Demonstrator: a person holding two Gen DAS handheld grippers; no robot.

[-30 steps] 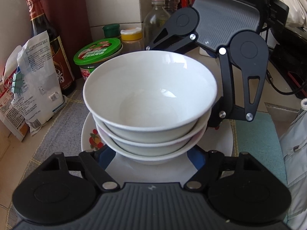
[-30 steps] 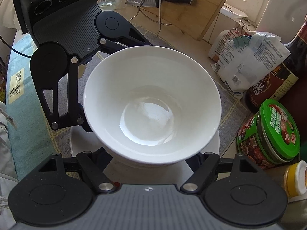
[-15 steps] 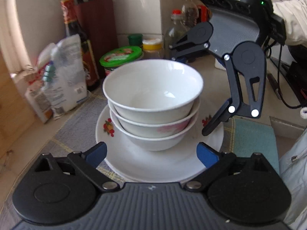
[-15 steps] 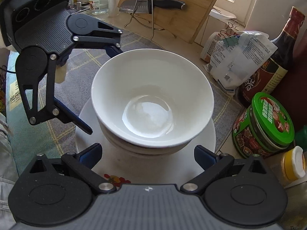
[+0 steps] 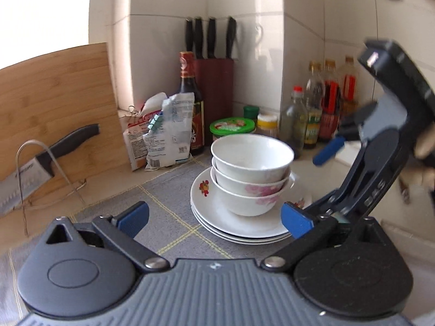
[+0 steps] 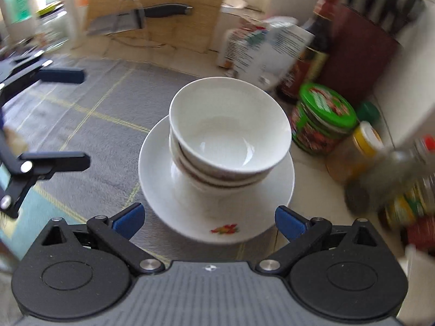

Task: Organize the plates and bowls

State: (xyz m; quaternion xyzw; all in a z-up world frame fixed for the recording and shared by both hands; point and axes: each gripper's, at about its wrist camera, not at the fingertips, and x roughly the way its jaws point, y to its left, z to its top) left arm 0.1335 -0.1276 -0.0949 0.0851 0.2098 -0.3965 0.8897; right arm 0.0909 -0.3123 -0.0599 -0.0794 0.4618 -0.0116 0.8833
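In the left wrist view, the left gripper is holding its blue-tipped fingers spread wide with nothing between them. Ahead of it, three nested white ceramic bowls are sitting on a stack of white flower-printed plates, which is resting on a grey cloth mat with yellow lines. The right gripper is showing at the right edge, raised above the counter and clear of the dishes; it is too blurred here to tell how its jaws are standing. Behind the bowls, a green-lidded round jar, a dark glass sauce bottle and a dark red knife block are standing against the tiled wall, while a bamboo cutting board is leaning at the left with a black-handled cleaver on a wire rack in front of it.

In the right wrist view, the right gripper is showing its fingers apart and empty, just short of the plates' near rim. The bowls are sitting stacked in the middle of the plates. The left gripper is appearing at the left edge over the mat, spread and well apart from the stack. The green-lidded jar is standing just beside the plates on the right.
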